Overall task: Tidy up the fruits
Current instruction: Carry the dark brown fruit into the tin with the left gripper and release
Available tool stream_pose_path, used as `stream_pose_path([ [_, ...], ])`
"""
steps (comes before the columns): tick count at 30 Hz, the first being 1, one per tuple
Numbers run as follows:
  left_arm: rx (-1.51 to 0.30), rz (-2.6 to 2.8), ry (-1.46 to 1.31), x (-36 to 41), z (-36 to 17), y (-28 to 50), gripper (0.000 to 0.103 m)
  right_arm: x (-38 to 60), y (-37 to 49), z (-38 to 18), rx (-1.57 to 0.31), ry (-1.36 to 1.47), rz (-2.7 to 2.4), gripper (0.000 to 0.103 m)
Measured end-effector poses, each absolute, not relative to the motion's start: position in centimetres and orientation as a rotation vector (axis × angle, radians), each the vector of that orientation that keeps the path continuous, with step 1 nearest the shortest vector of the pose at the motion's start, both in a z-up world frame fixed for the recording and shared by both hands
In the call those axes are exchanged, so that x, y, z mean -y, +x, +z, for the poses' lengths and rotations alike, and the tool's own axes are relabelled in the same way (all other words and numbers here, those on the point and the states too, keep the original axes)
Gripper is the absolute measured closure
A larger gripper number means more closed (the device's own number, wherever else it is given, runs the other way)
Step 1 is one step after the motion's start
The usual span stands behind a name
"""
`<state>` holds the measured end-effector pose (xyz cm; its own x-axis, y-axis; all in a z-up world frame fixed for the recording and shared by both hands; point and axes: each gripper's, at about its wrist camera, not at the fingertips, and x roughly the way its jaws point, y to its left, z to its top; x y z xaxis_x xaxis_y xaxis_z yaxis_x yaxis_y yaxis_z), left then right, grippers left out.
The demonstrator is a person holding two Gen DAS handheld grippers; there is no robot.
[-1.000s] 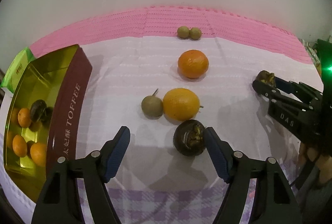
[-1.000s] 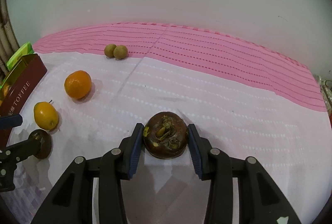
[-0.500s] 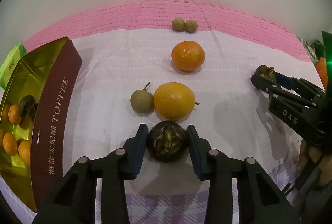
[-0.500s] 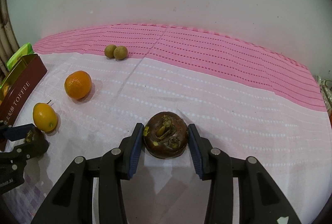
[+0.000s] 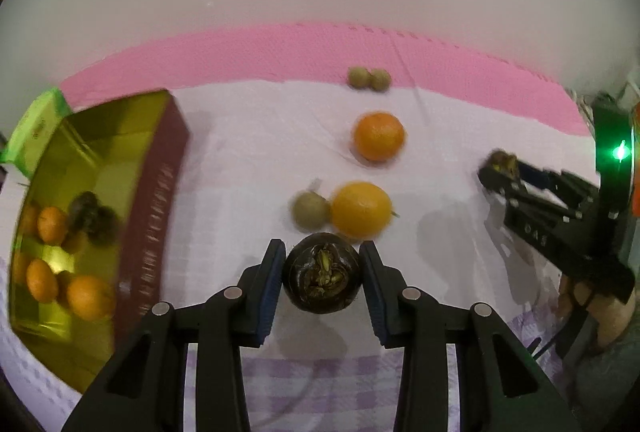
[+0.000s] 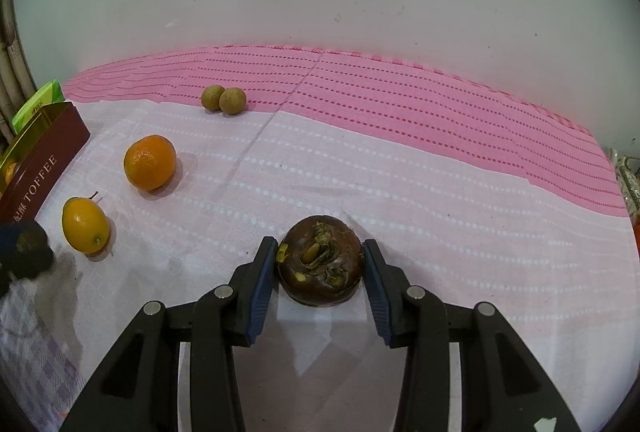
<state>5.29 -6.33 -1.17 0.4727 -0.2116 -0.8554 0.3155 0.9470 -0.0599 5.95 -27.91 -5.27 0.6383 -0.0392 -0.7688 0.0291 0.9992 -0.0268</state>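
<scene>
Left gripper (image 5: 322, 278) is clamped on a dark mangosteen (image 5: 322, 272), jaws just closed around it; right gripper (image 6: 320, 266) grips another mangosteen (image 6: 320, 260) mid-tablecloth (image 6: 440, 212).

My left wrist camera looks steeply down along its fingers, close above the cloth (image 5: 248, 136); my right likewise; both share the orange (image 5: 378, 136) (image 6: 150, 162).

The lettering on the toffee tin (image 5: 154, 228) at the frame's left is motion-blurred and unreadable; the green box (image 5: 34, 130) behind it is cut off.
</scene>
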Motion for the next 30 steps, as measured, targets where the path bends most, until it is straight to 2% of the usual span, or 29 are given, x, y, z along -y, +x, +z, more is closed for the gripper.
stream_pose_path([
  [7,-0.971,-0.221,0.075,0.5,1.7,6.7,0.064,28.0,5.9,-5.3,-0.877,-0.013,-0.039,0.063],
  [14,-0.977,-0.082,0.060,-7.3,2.3,8.5,0.064,28.0,6.2,-5.3,-0.879,-0.021,-0.050,0.060],
  [23,-1.012,0.021,0.075,-14.3,0.3,10.0,0.064,28.0,6.2,-5.3,-0.877,-0.026,-0.054,0.060],
  [30,-1.027,0.038,0.072,-15.9,-1.4,11.0,0.064,28.2,6.2,-5.2,-0.878,-0.023,-0.052,0.060],
])
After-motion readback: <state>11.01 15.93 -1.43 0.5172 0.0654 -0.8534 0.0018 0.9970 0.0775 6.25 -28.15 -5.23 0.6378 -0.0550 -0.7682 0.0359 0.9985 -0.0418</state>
